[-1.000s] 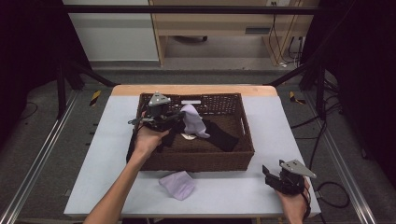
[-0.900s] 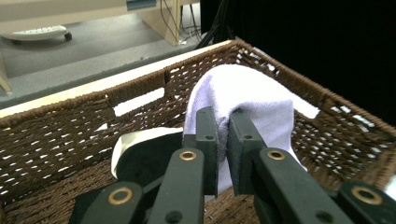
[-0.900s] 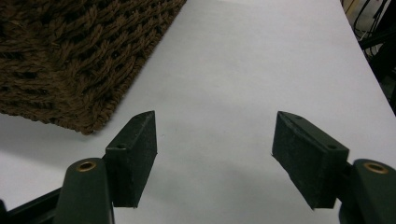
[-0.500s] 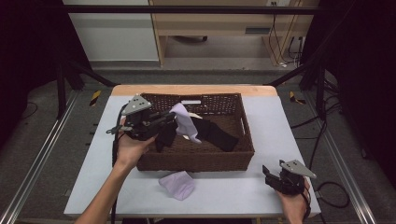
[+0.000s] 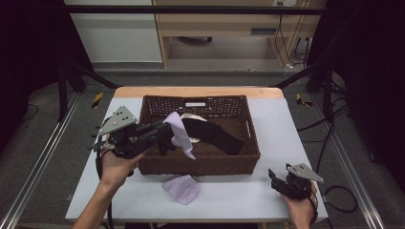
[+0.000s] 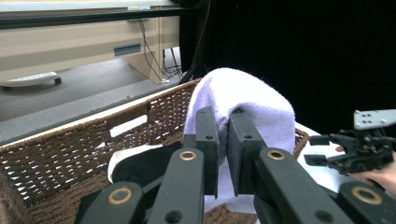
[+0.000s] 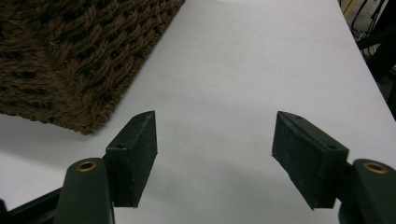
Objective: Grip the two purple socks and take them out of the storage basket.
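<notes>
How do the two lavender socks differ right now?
The lifted sock hangs draped from the left hand-held gripper, above the basket; the loose sock lies crumpled on the table in front of the basket, ungripped. Both look the same lavender fabric.

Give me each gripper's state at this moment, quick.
Left gripper: tongs shut on the lavender cloth, lifted over the basket.
Right gripper: tongs open, holding nothing, near the table.
</notes>
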`<state>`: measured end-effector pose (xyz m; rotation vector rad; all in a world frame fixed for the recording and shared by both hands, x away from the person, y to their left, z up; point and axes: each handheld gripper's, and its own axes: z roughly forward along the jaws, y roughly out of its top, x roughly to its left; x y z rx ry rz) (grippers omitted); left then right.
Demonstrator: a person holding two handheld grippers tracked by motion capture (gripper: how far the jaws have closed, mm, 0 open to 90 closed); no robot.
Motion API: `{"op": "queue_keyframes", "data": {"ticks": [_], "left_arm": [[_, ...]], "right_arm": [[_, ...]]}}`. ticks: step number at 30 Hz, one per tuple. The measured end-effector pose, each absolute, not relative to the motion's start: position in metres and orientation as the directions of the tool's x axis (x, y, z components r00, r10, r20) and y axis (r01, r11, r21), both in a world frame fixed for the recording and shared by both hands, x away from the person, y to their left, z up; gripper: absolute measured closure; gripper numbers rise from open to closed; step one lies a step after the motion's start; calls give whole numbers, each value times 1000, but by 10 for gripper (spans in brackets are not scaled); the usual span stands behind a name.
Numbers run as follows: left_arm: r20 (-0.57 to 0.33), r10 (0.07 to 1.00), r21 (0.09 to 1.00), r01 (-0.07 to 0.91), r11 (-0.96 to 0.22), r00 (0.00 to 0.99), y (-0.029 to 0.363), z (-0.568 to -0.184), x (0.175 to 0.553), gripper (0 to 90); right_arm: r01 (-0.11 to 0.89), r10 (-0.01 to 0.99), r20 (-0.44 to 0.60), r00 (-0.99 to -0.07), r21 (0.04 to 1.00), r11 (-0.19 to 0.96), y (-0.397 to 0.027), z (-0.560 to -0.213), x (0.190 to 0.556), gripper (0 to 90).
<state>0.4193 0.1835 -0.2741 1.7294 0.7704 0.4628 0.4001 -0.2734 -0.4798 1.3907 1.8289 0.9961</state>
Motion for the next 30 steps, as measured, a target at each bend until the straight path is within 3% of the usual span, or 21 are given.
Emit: {"op": "queue_keyframes", "data": {"ticks": [14,30], "left_arm": [[-86,666,948,267,-175,741,188,-298,387,826],[-131,640,884,382,-271,757,164,-365,384,825]], "right_arm": [[499,968,-35,-248,852,158,-273,-480,400,311],[501,967,-33,-252,851,160,-272,-480,399,311]]}}
